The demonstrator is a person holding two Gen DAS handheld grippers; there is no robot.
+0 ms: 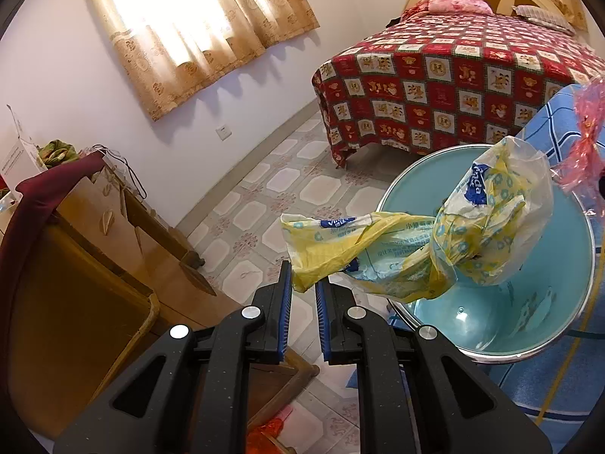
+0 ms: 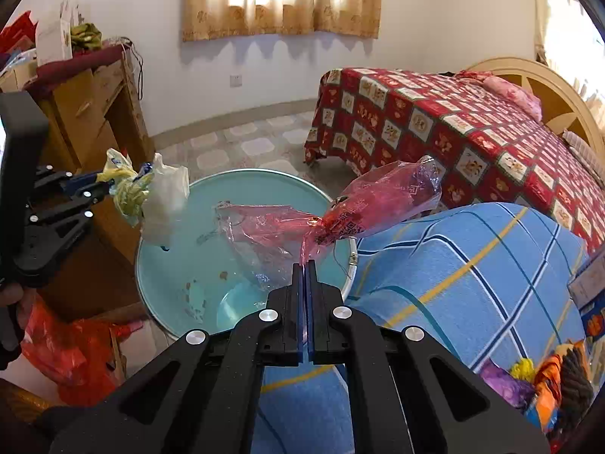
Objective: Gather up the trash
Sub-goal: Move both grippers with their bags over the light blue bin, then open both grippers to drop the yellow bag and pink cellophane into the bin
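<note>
Black gripper (image 2: 304,265), blue pads, silver screws

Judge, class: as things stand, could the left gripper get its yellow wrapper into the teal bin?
Probably yes. The left gripper is shut on the yellow wrapper, which already hangs over the open teal bin. Nothing covers the mouth; only the pink wrapper in the right gripper shares that space.
</note>
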